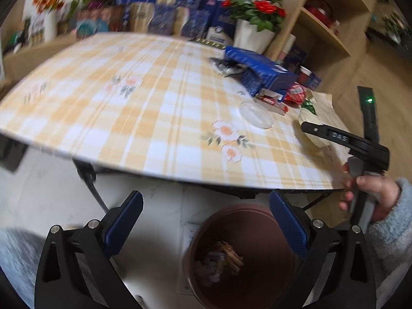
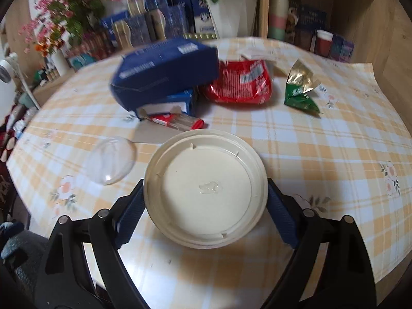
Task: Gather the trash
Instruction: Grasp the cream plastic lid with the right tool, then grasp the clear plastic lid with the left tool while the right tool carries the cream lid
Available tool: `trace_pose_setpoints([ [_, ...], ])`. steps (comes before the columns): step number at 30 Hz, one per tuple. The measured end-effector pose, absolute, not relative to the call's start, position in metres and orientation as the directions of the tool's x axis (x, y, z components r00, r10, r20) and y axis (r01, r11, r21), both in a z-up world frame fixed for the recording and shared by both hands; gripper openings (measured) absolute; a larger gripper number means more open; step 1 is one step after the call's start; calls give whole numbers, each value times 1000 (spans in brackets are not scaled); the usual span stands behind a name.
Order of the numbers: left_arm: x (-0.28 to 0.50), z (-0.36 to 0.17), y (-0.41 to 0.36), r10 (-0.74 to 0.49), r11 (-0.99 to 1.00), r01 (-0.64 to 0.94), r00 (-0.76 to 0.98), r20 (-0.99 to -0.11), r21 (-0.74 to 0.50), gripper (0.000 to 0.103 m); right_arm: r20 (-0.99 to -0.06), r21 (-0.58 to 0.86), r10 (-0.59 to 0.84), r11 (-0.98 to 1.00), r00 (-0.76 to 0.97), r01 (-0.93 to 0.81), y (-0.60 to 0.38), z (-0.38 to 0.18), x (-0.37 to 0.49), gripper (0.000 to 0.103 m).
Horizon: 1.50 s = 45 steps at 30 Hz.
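A cream round plastic bowl (image 2: 206, 195) sits between the blue pads of my right gripper (image 2: 206, 203), which touch its rim on both sides. Its shadow falls on the yellow checked tablecloth (image 2: 322, 154) beneath. In the left wrist view the same bowl (image 1: 312, 136) shows at the table's right edge under a black finger (image 1: 324, 132), held by a hand (image 1: 373, 198). My left gripper (image 1: 206, 221) is open and empty over a brown bin (image 1: 247, 260) on the floor, which holds some scraps.
On the table lie a clear plastic lid (image 2: 112, 163), stacked blue boxes (image 2: 164, 72), a red wrapper (image 2: 240, 82), a green and gold wrapper (image 2: 301, 90) and a red and white pack (image 2: 177, 122). Flower pots, boxes and a wooden shelf (image 2: 334, 13) stand behind.
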<state>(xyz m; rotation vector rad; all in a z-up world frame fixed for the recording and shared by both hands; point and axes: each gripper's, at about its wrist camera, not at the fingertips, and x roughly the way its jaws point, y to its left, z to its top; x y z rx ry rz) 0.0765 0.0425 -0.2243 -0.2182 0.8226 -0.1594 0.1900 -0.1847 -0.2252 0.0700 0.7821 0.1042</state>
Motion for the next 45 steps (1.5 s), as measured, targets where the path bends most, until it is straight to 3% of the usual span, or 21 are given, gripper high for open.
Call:
trace_pose_setpoints([
  [10, 165, -198, -27, -243, 962, 256, 654, -716, -94, 97, -645, 146, 132, 988, 752, -48, -212, -211, 136, 87],
  [23, 270, -236, -86, -77, 958, 274, 546, -834, 91, 97, -619, 187, 137, 982, 773, -24, -234, -214, 99, 87],
  [28, 280, -242, -79, -84, 974, 223, 525, -847, 41, 97, -618, 223, 154, 975, 771, -16, -238, -219, 93, 87],
  [31, 278, -242, -75, -99, 978, 208, 523, -847, 14, 90, -622, 227, 156, 974, 767, -15, -237, -222, 92, 87],
  [35, 269, -238, -79, -129, 965, 260, 512, -849, 11, 66, -620, 225, 165, 974, 767, -28, -232, -224, 93, 87],
  [36, 266, -236, -81, -135, 960, 279, 504, -853, 13, 64, -625, 220, 163, 975, 763, -28, -232, -226, 94, 87],
  [45, 225, -225, -79, -185, 937, 349, 494, -850, -1, 64, -634, 191, 169, 980, 754, -58, -220, -228, 92, 87],
])
